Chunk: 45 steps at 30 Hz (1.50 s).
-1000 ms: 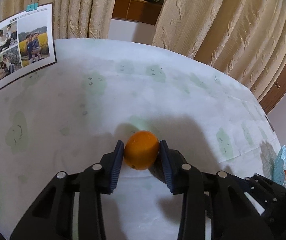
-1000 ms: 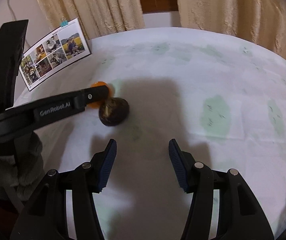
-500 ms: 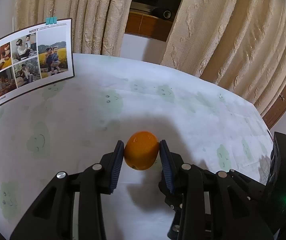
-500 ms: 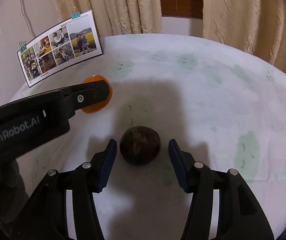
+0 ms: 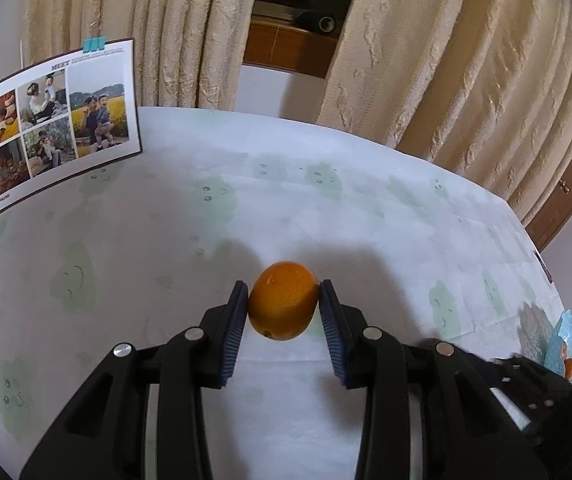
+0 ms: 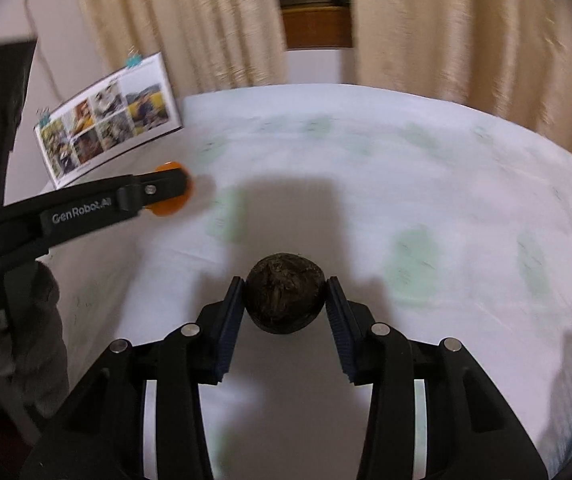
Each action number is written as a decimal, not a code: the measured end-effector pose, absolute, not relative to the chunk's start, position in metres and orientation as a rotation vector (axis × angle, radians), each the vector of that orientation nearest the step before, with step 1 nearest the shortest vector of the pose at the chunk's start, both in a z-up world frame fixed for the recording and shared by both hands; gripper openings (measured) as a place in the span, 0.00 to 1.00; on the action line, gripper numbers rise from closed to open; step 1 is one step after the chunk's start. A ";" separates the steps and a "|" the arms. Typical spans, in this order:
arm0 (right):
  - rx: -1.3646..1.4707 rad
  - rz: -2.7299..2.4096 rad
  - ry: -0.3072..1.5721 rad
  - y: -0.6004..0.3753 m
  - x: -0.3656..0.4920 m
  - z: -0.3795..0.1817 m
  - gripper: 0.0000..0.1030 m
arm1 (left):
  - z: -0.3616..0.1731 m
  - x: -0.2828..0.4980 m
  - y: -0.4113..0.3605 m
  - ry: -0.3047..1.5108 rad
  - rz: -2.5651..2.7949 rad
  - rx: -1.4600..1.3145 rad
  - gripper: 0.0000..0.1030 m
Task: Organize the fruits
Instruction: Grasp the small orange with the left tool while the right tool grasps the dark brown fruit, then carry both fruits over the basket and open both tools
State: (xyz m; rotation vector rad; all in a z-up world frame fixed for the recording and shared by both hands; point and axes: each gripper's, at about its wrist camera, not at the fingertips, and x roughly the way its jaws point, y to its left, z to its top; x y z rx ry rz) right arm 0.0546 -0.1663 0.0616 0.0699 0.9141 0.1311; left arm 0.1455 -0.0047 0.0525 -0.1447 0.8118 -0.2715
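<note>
My left gripper is shut on an orange and holds it above the white tablecloth. The orange also shows in the right wrist view, partly behind the left gripper's finger. My right gripper is shut on a dark brown rough round fruit, its blue pads pressing both sides. A light blue basket with orange fruit inside shows at the far right edge of the left wrist view.
A clipped photo collage card stands at the table's back left; it also shows in the right wrist view. Beige curtains hang behind the table. The table's right edge drops off near a wooden door frame.
The left gripper has lifted the orange off the table. The right gripper moved forward around the brown fruit and closed on it.
</note>
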 end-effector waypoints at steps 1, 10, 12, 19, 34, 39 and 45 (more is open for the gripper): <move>0.093 0.106 0.909 -0.178 0.046 0.065 0.41 | 0.053 0.144 -0.007 0.810 -0.275 -0.139 0.36; 0.230 -0.074 0.814 -0.260 -0.025 0.102 0.42 | 0.057 0.124 -0.038 0.794 -0.338 -0.074 0.36; 0.244 -0.112 0.790 -0.275 -0.039 0.110 0.42 | 0.059 0.120 -0.044 0.788 -0.350 -0.065 0.36; 0.289 -0.283 0.736 -0.332 -0.095 0.129 0.42 | 0.071 0.104 -0.062 0.762 -0.402 -0.041 0.36; 0.373 -0.554 0.772 -0.416 -0.176 0.112 0.42 | 0.083 0.064 -0.143 0.754 -0.571 0.041 0.36; 0.385 -0.567 0.738 -0.419 -0.185 0.110 0.54 | 0.085 0.043 -0.178 0.758 -0.644 0.079 0.36; 0.397 -0.575 0.686 -0.424 -0.196 0.114 0.54 | 0.090 0.016 -0.224 0.745 -0.743 0.131 0.36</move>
